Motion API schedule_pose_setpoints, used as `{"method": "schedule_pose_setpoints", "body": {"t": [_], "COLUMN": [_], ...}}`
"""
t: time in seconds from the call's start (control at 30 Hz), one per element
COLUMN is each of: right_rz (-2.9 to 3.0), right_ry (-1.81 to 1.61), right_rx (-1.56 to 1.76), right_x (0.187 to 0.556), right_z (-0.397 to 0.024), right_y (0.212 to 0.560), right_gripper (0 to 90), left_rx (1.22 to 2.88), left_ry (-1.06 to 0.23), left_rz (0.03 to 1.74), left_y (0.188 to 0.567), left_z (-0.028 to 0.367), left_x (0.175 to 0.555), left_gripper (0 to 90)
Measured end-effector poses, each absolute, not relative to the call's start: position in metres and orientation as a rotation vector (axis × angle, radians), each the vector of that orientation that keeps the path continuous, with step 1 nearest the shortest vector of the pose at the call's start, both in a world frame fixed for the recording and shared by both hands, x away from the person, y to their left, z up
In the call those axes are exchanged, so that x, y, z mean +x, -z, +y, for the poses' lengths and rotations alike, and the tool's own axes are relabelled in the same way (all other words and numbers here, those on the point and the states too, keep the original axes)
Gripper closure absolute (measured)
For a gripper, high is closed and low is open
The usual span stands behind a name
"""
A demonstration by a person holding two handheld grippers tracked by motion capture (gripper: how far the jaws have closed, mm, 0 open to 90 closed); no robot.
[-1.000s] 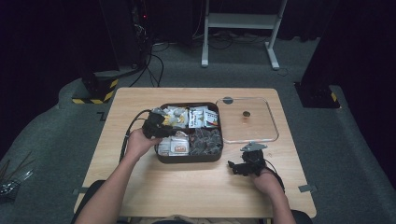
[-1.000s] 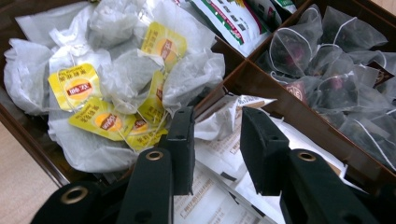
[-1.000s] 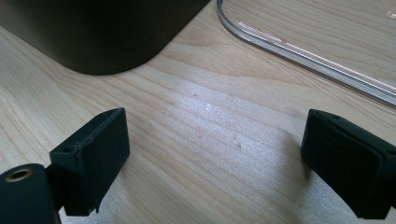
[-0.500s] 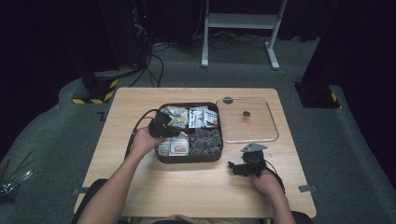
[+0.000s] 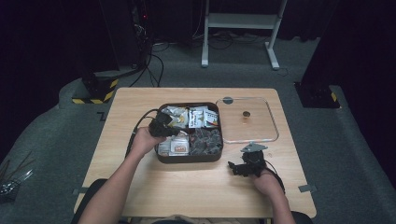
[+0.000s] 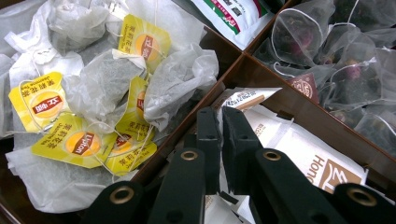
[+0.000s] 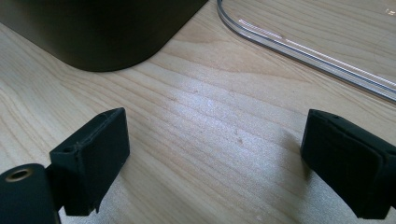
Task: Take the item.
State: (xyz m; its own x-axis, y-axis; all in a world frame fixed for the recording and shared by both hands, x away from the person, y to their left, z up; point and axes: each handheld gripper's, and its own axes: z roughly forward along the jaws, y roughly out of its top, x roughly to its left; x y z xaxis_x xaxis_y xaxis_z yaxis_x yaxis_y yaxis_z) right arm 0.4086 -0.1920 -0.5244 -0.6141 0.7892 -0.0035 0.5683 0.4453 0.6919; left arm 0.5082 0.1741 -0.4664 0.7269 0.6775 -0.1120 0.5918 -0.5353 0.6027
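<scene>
Left claw [image 6: 220, 140] is sitting in the front-left compartment of the dark divided box [image 5: 189, 157], right over the white sachets [image 6: 299, 144] stacked there. Its jaws have just been closing and are now standing almost together, with a thin edge of a sachet between the pads. It's gripping that sachet, though how firmly is hard to tell. In the high view the left claw [image 5: 164, 125] is angling in from the box's left side, hand behind it.

Yellow-tagged tea bags [image 6: 93, 93] are piling up in the compartment just beyond the divider, loose paper pouches with strings tangled together. Mesh pyramid bags [image 6: 336, 60] are filling the compartment to the far side of the sachets. A red-and-green printed packet [image 6: 233, 14] is lying in the rear compartment.

Right claw [image 7: 215, 154] is resting on the bare wooden table [image 7: 210, 116], jaws standing wide apart, nothing between them. In the high view the right claw [image 5: 247, 164] is sitting just off the box's front-right corner, near the clear lid [image 5: 247, 120], which is lying flat on the table beside the box. The lid's rim is running across the top of the right gripper view.
</scene>
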Motion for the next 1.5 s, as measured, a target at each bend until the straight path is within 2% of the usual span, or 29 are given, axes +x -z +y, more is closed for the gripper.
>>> {"method": "schedule_pose_setpoints", "body": {"t": [0.8,1.5], "right_rz": [2.375,2.375], "right_ry": [-0.951,-0.951], "right_rx": [1.160,1.161], "right_x": [0.408,0.408], "right_z": [-0.192,-0.192], "right_y": [0.524,0.524], "right_gripper": [7.8,7.8], "left_rx": [2.243,2.168], "left_ry": [-0.161,-0.140], "left_rz": [0.945,0.983], "left_y": [0.450,0.437], "left_z": [0.183,0.209], "left_x": [0.498,0.488], "left_gripper": [86.5,86.4]}}
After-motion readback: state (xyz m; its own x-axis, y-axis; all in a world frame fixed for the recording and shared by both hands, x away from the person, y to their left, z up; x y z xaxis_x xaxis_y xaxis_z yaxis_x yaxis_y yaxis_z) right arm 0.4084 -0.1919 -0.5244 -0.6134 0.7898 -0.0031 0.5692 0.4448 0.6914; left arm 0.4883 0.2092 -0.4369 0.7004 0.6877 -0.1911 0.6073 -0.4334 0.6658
